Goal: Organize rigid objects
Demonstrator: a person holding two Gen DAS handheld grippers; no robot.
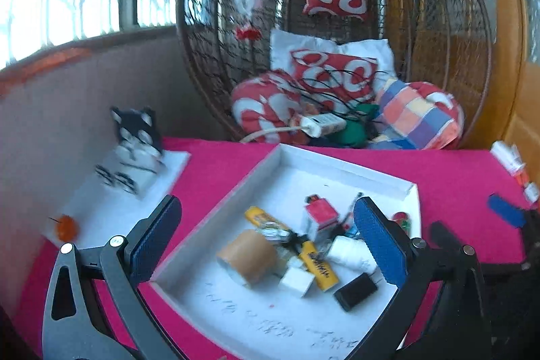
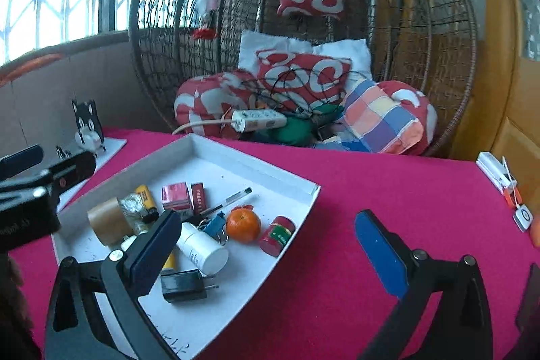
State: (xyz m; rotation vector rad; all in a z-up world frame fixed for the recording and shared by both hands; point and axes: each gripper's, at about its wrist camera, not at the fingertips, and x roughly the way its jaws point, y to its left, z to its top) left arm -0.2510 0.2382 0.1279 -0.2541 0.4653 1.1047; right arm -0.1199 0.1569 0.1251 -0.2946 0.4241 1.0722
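Table cloth [image 2: 371,191]: magenta. Tray [image 2: 270,177]: white. Tangerine [image 2: 243,225]: orange. Canister [image 2: 277,235]: red, green label. Charger [image 2: 184,285]: black. Cushions [image 2: 303,76]: red with white swirls. Gripper pads [image 2: 379,253]: blue.

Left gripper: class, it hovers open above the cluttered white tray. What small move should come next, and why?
Probably lower the left gripper onto the brown tape roll. Its jaws are open and empty, and the roll lies between them at the near edge of the pile in the white tray, so it looks easiest to reach.
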